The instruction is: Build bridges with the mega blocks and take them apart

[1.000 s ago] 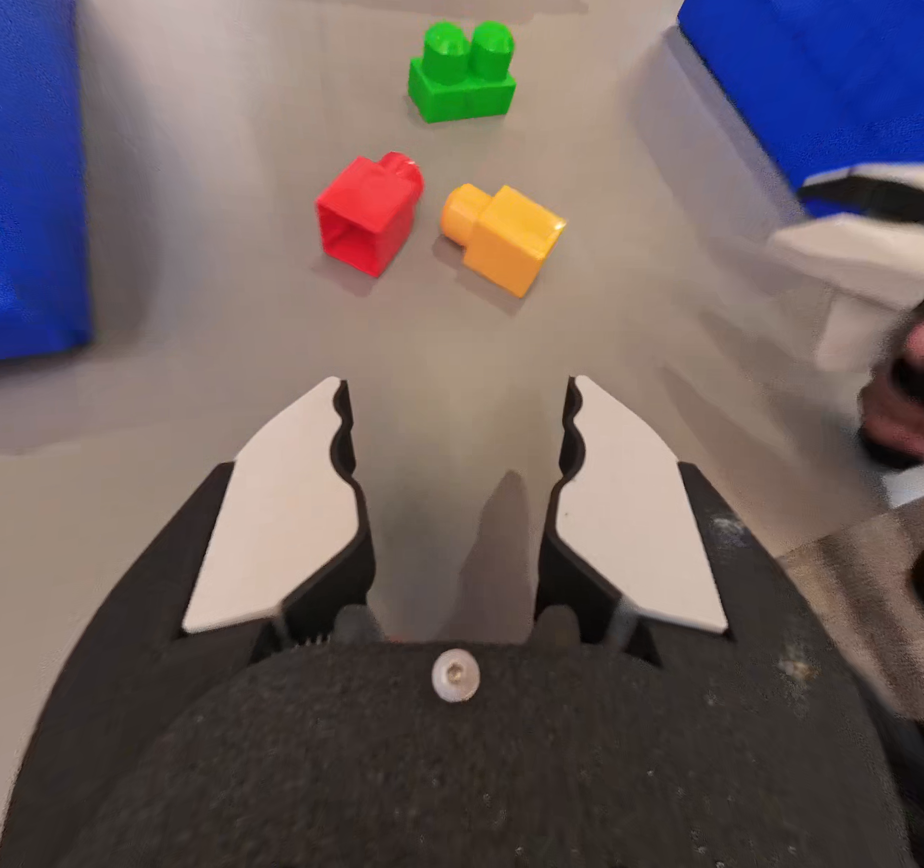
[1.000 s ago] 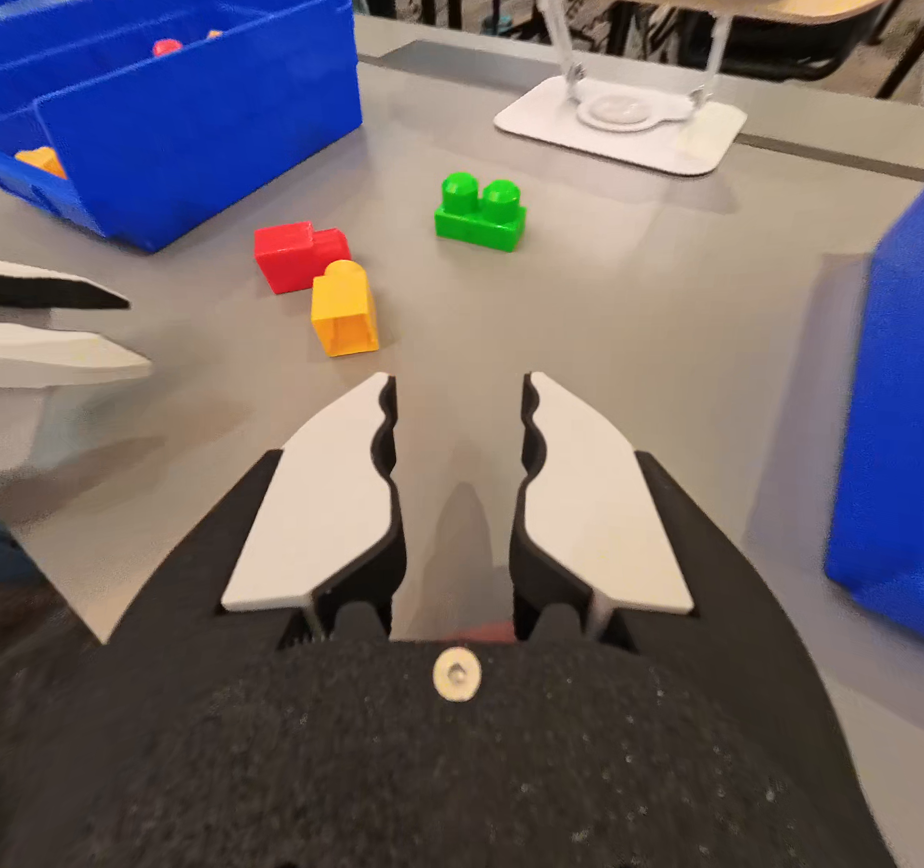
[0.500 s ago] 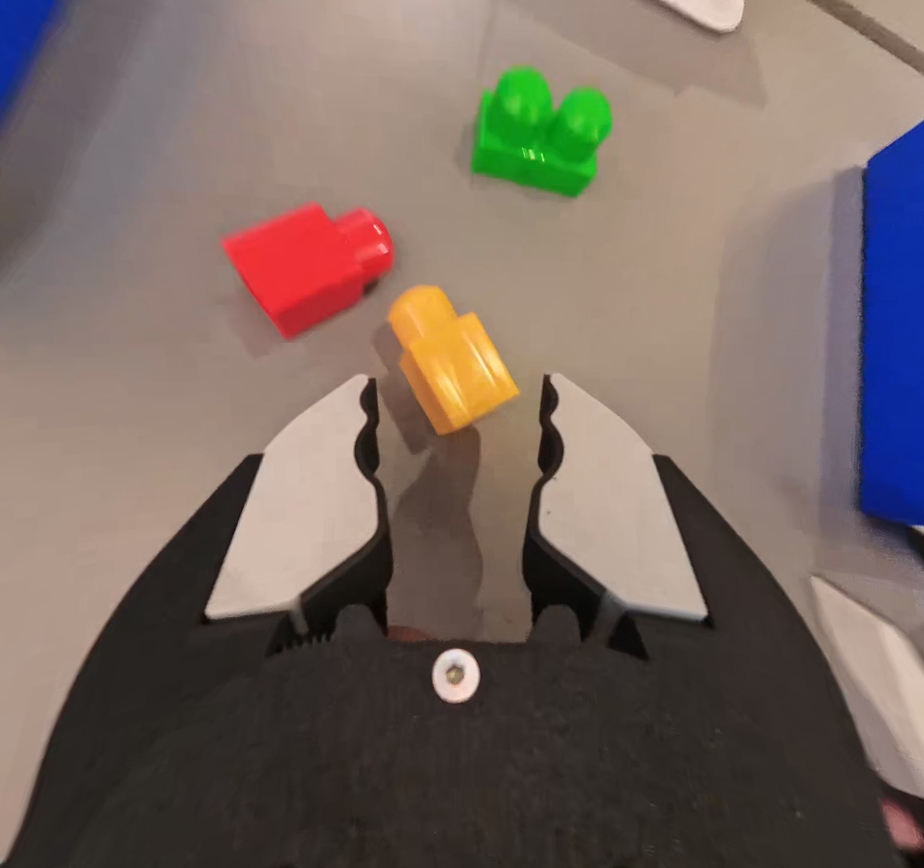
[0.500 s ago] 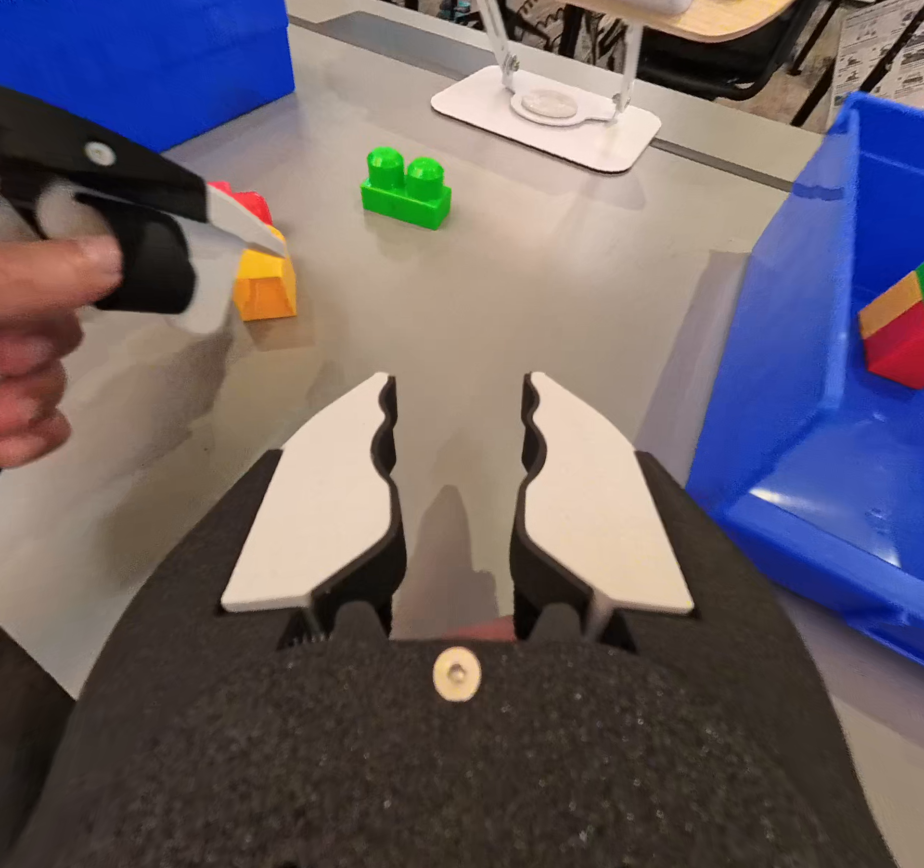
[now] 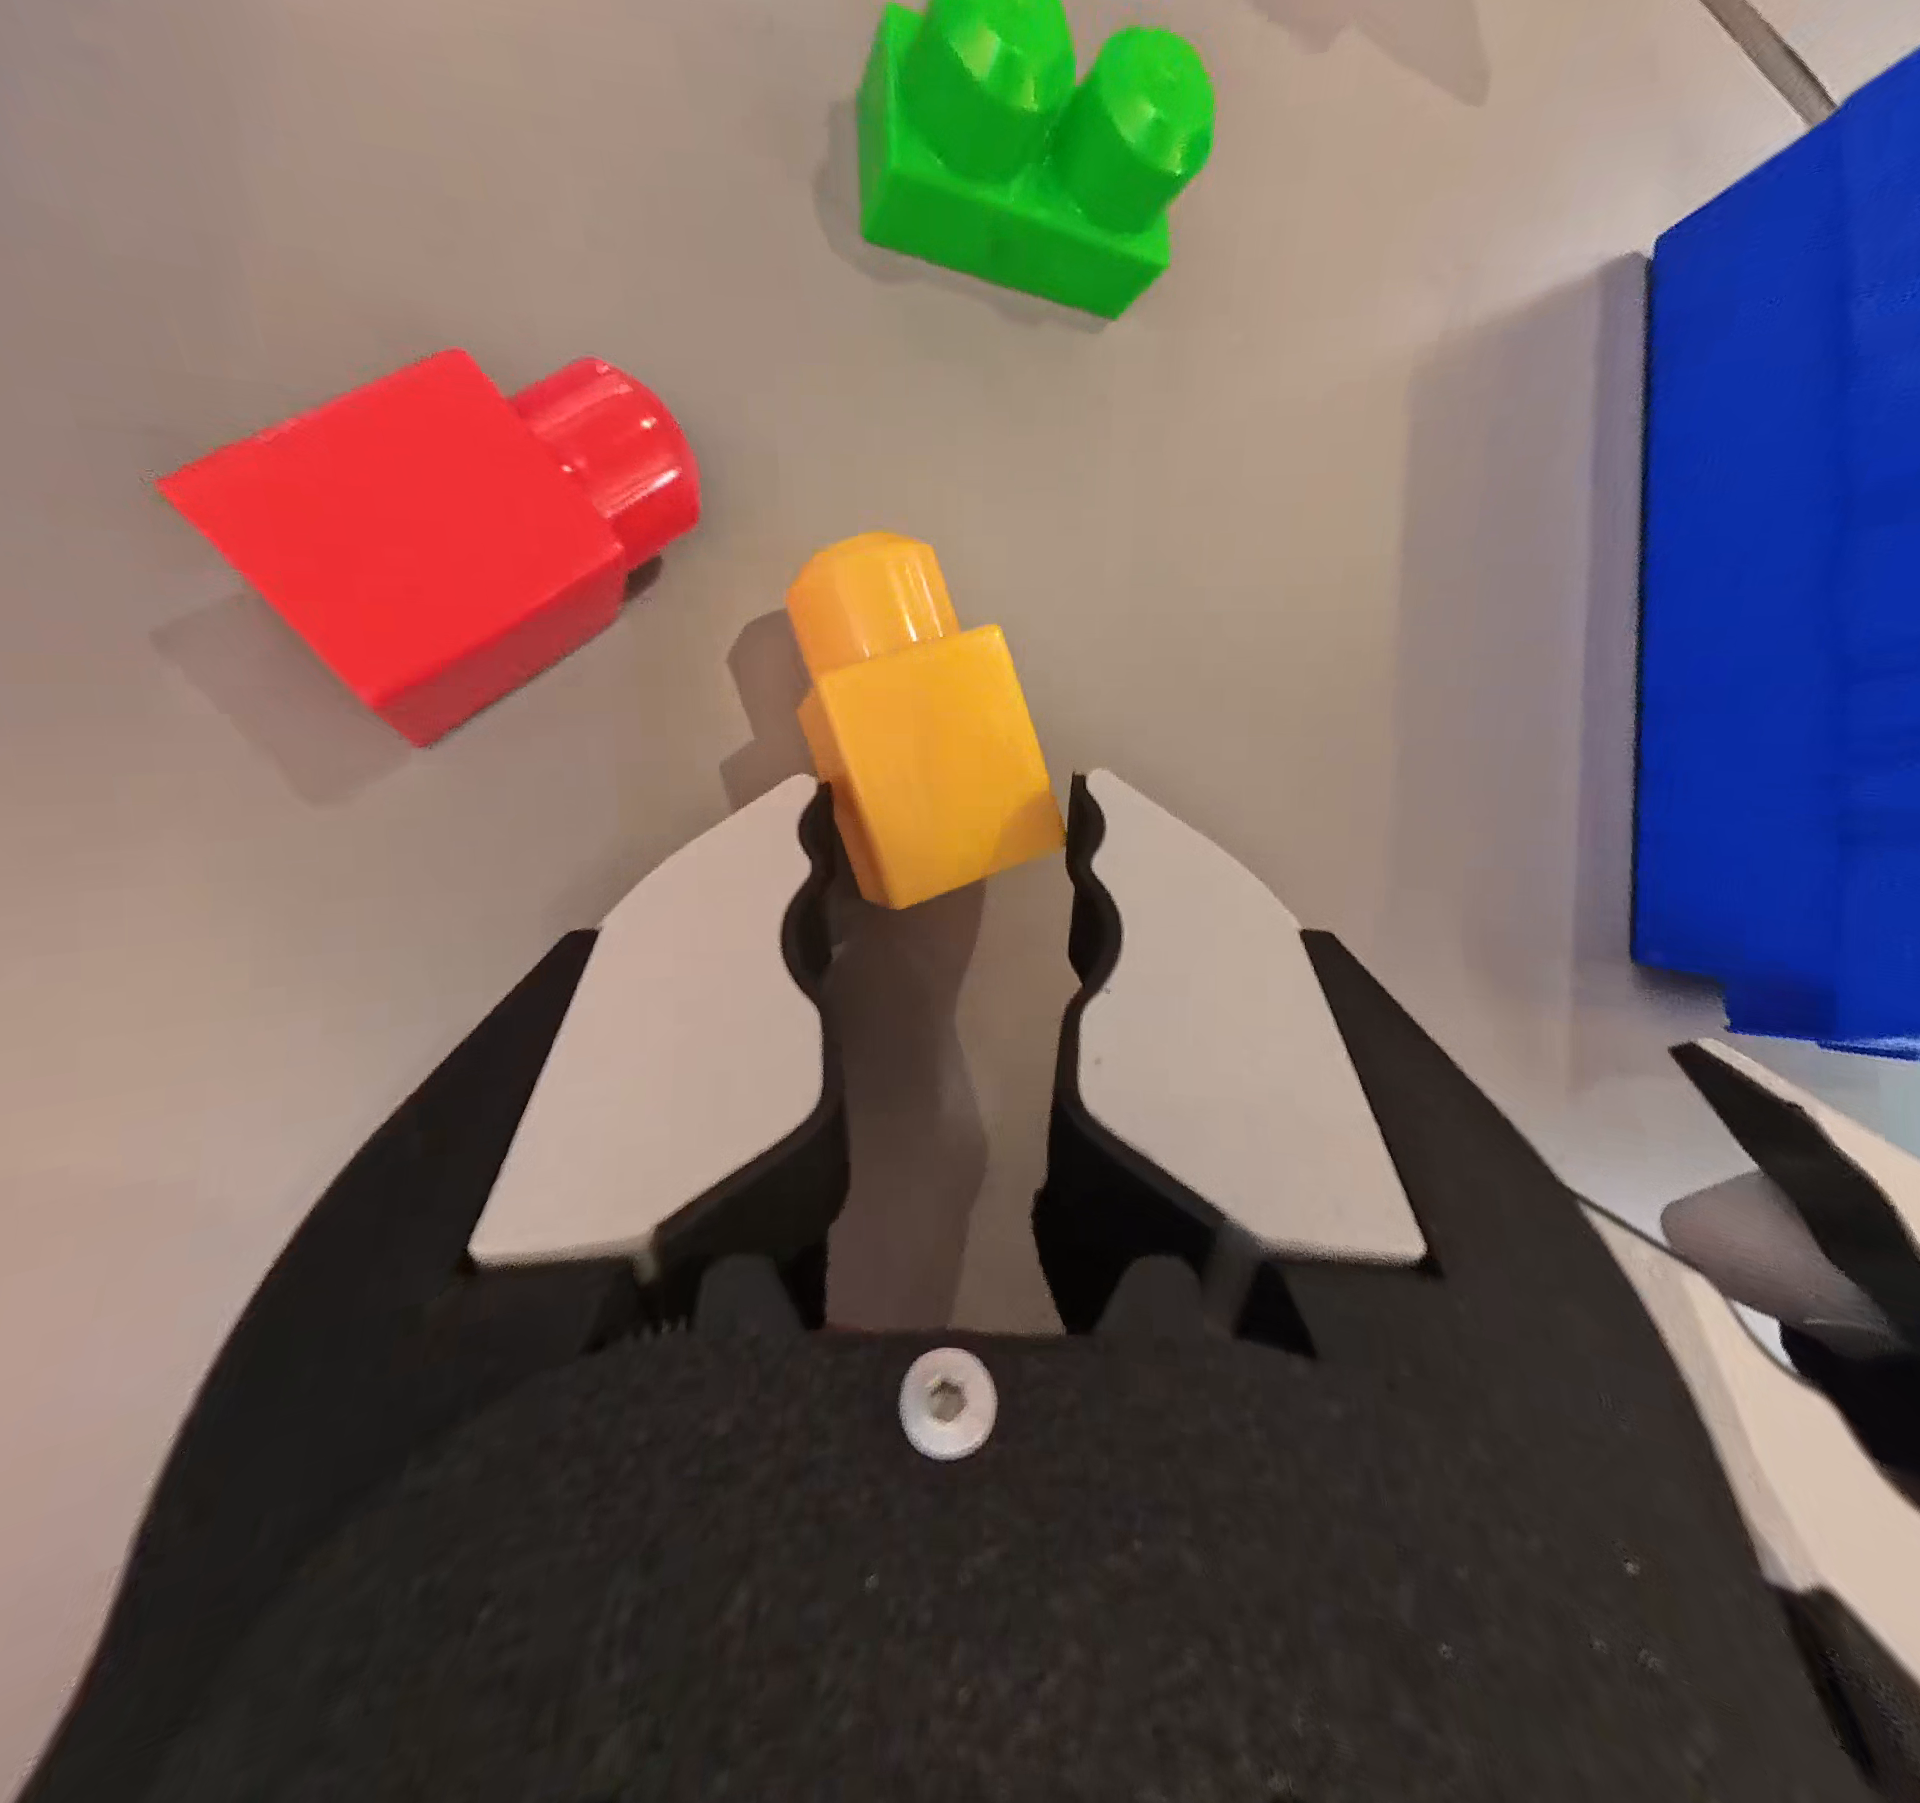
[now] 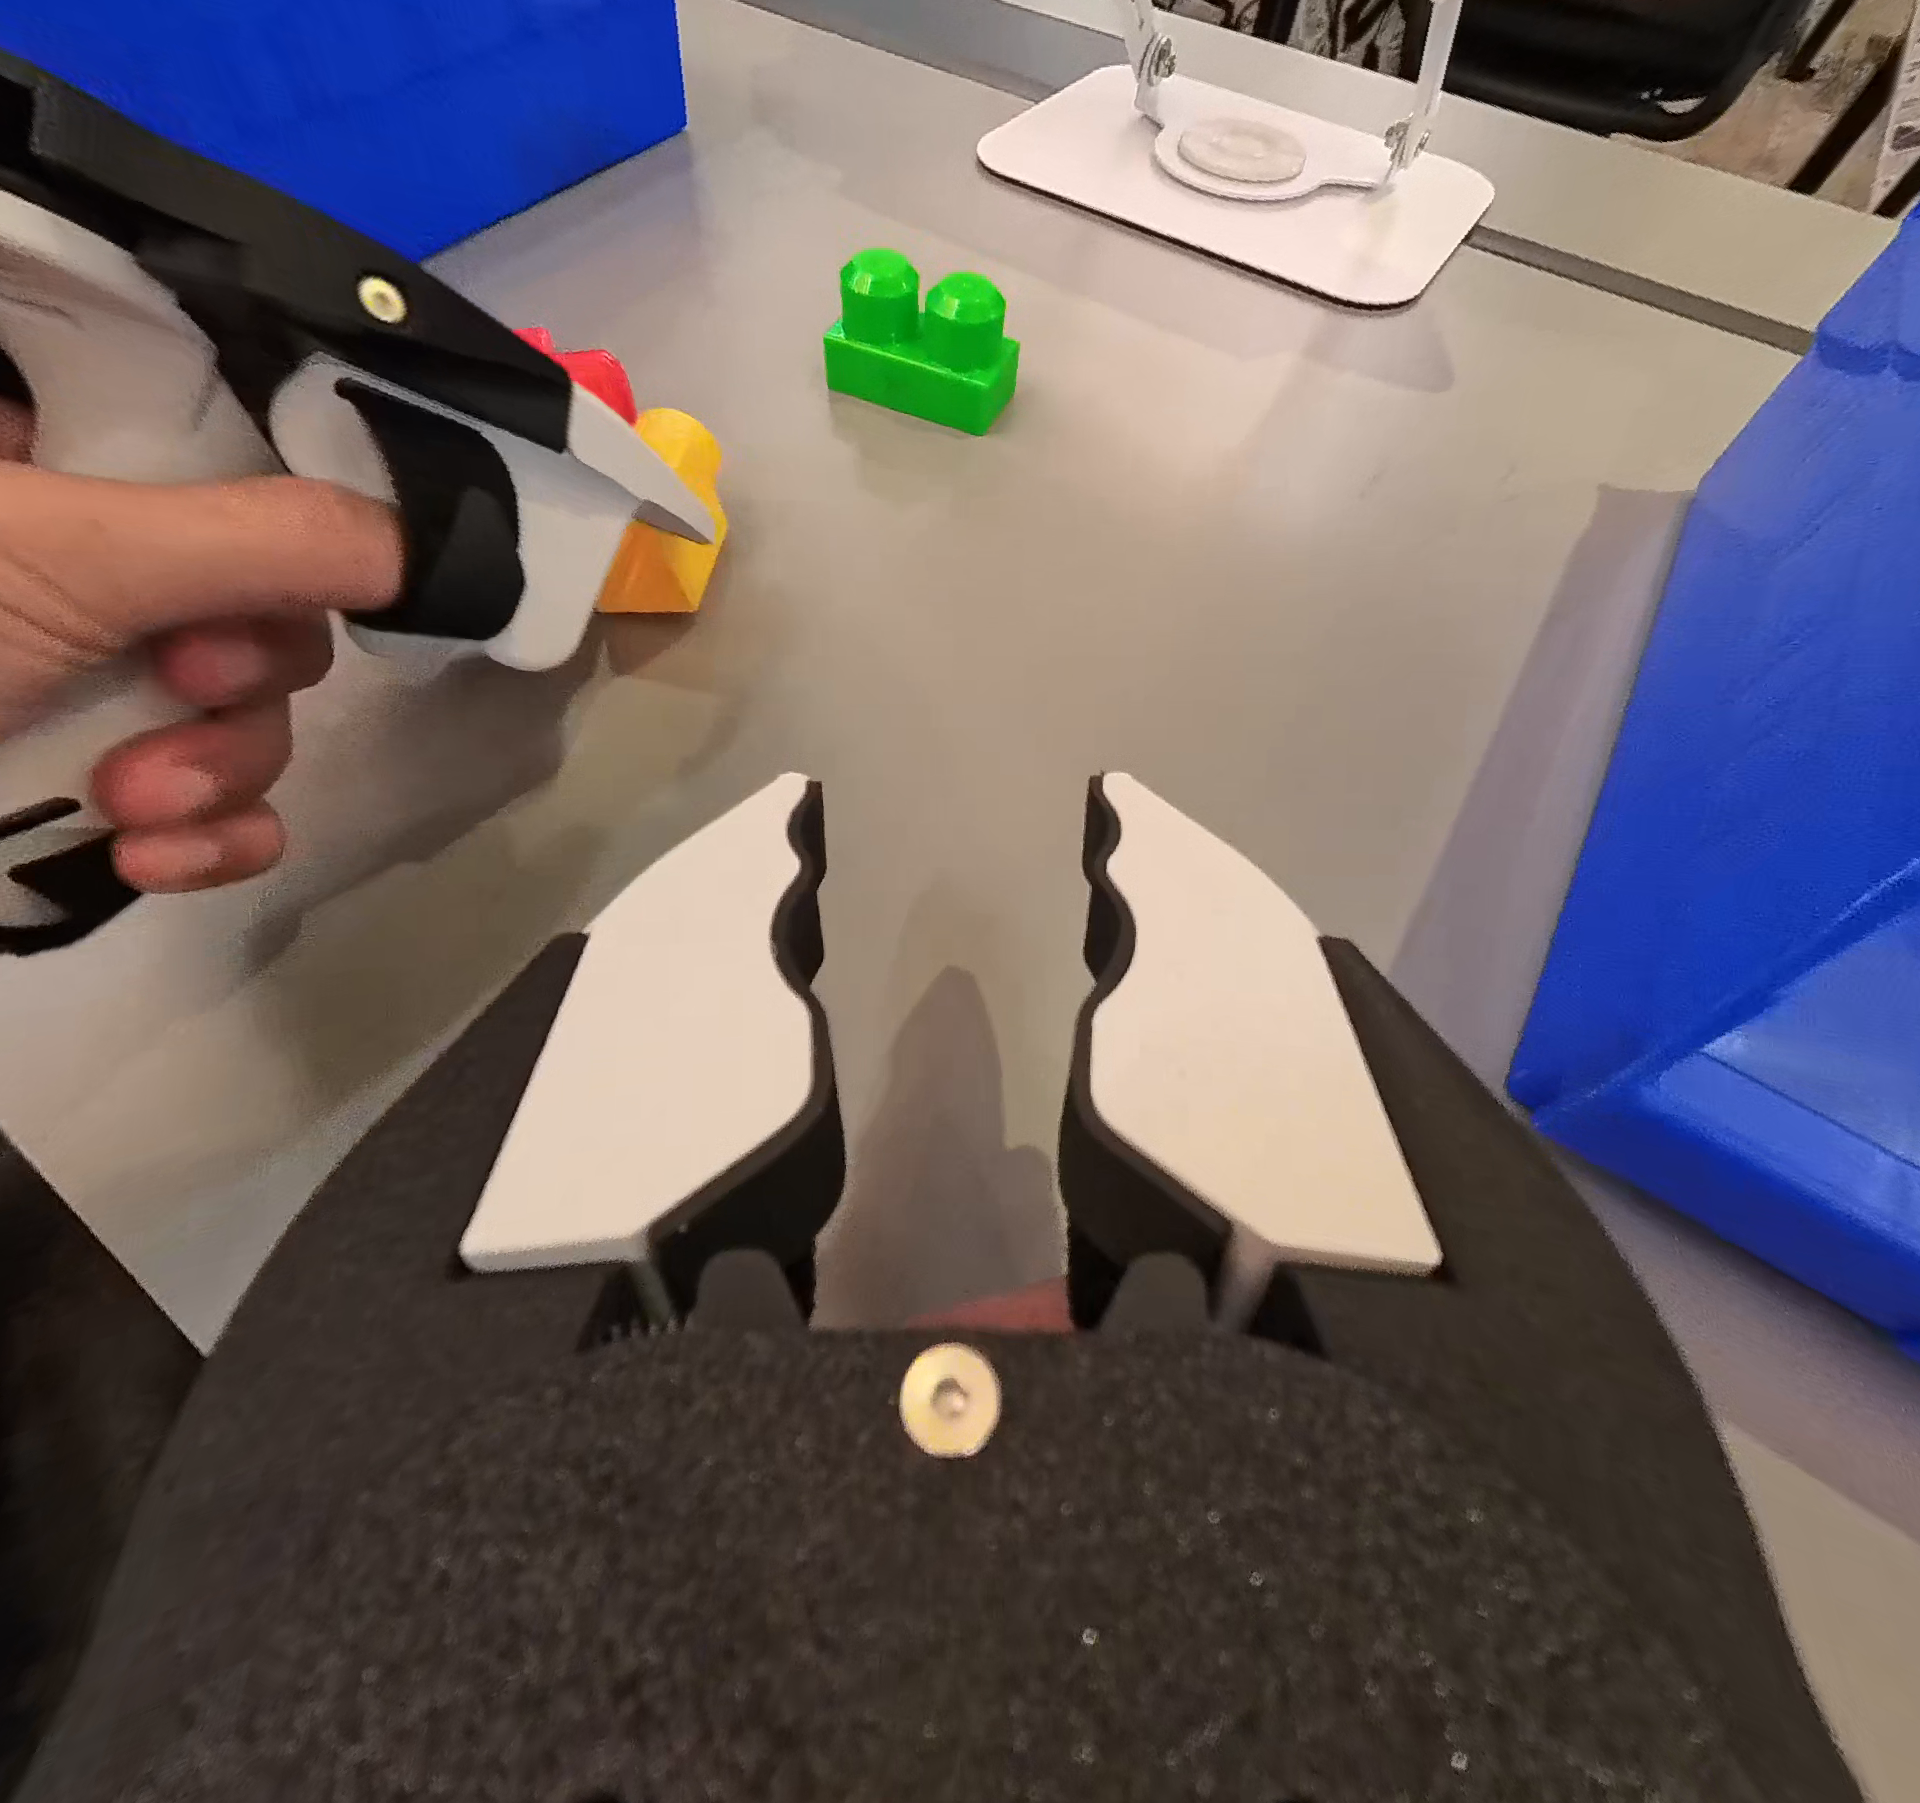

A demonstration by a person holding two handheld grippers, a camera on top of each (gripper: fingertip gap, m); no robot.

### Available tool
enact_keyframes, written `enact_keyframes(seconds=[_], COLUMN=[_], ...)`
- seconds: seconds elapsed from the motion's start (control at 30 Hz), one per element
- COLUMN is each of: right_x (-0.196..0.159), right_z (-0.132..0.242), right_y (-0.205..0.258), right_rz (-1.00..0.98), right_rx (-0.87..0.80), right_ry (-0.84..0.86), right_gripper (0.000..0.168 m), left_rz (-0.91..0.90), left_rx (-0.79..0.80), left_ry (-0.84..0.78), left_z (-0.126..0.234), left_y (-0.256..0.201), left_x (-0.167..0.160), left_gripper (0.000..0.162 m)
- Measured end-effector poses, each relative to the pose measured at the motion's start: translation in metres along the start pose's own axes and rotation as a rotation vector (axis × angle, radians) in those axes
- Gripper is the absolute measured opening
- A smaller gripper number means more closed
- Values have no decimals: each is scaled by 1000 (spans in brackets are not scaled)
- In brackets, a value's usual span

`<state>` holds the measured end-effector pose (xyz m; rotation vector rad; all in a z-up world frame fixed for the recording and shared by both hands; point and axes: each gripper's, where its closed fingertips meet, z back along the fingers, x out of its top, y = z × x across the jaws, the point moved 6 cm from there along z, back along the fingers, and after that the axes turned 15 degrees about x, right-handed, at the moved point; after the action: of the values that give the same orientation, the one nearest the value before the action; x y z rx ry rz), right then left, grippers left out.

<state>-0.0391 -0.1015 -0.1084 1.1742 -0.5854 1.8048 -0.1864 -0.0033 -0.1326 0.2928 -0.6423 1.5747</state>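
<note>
The yellow block (image 5: 928, 761) lies on its side on the grey surface (image 5: 312, 143), its base between the tips of the left gripper (image 5: 943, 808), whose jaws stand apart around it without clamping. Beside the yellow block lies the red block (image 5: 416, 538); beyond it the green block (image 5: 1023, 148) stands upright. The right gripper (image 6: 948, 797) hovers nearer, jaws parted and empty, by a blue bin (image 6: 1766, 818).
</note>
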Motion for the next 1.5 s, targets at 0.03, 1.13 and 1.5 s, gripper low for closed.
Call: enact_keyframes(seconds=[0.03,1.13,1.5], right_x=[0,-6,-7], right_z=[0,-11,-12], right_y=[0,10,12], right_rz=[-7,44,53], right_rx=[4,0,0], right_ry=[-4,71,83], right_gripper=[48,46,46], left_rz=[-8,-1088,-1017], left_rx=[-8,166,206], left_ry=[6,-128,-127], left_z=[1,11,15], left_y=[3,54,66], left_x=[1,21,32], left_gripper=[41,51,71])
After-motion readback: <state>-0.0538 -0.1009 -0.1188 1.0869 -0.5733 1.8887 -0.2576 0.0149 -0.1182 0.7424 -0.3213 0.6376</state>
